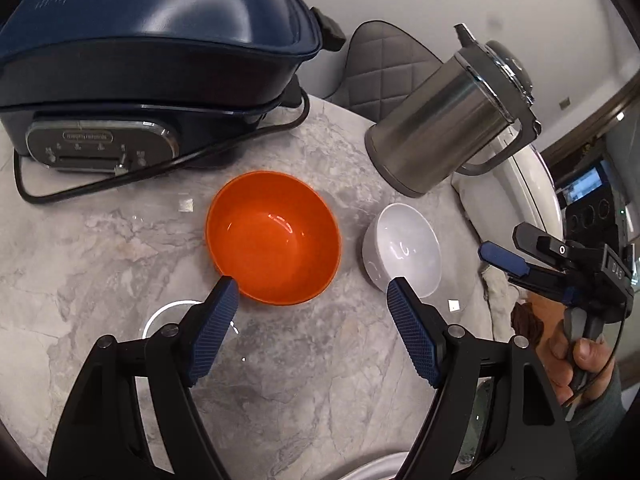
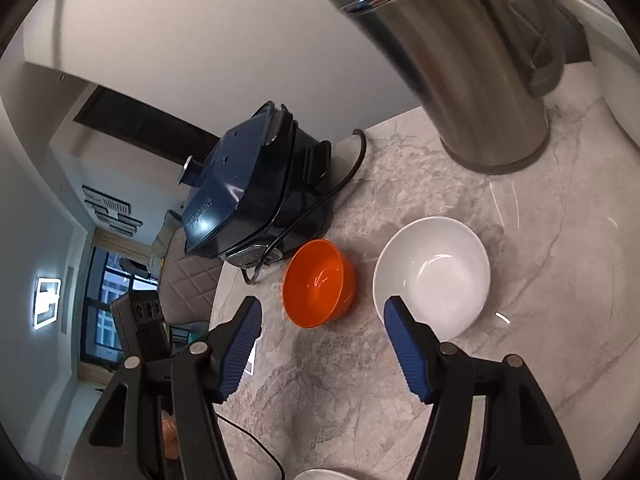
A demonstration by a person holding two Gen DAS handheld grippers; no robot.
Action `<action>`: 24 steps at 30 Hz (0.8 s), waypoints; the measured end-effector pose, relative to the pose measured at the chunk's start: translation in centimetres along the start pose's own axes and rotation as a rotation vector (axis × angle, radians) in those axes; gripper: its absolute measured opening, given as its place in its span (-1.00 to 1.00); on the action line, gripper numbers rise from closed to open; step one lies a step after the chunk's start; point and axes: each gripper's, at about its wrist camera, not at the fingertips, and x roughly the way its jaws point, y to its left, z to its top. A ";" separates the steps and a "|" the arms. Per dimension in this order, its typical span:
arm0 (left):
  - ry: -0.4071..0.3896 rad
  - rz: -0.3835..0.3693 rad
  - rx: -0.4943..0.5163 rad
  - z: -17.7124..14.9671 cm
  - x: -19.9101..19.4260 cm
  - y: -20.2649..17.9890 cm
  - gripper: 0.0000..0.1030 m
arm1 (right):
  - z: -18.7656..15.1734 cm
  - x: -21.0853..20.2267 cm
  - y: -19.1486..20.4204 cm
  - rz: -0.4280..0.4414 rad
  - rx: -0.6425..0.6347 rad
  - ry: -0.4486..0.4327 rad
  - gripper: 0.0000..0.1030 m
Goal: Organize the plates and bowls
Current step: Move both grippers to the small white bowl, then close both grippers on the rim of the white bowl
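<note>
The orange bowl point(image 1: 273, 237) serves as reference point on the grey marble-pattern table point(image 1: 100, 248). Behind it stands a dark blue electric cooker point(image 1: 152, 52), lid closed, control panel facing forward; its black power cord point(image 1: 160, 168) runs across the table between the cooker and the bowl without touching the bowl. Behind and to the right of the orange bowl stands a stainless steel kettle point(image 1: 448, 120), upright, handle turned away from the bowl. A grey quilted chair back point(image 1: 384, 64) shows beyond the table edge, between cooker and kettle. Just right of the orange bowl, apart from it, sits the white bowl point(image 1: 402, 250). Both bowls are upright, empty and glossy, the orange one the wider in the left wrist view. A white plate rim point(image 1: 372, 470) shows at the bottom edge, nearer than the orange bowl. The left gripper point(image 1: 313, 294) hovers over the table just in front of the orange bowl, fingers spread wide, holding nothing; its left fingertip overlaps the bowl's near rim in view, and contact cannot be determined. The right gripper point(image 2: 322, 310) is held by a hand point(image 1: 572, 360) to the right of the white bowl, fingers likewise spread and empty, its right fingertip at the white bowl's near rim.
</note>
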 end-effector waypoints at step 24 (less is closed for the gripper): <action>0.167 -0.073 0.080 2.3 14.8 -8.9 0.42 | 1.5 4.8 -12.4 -0.193 0.226 0.143 -0.09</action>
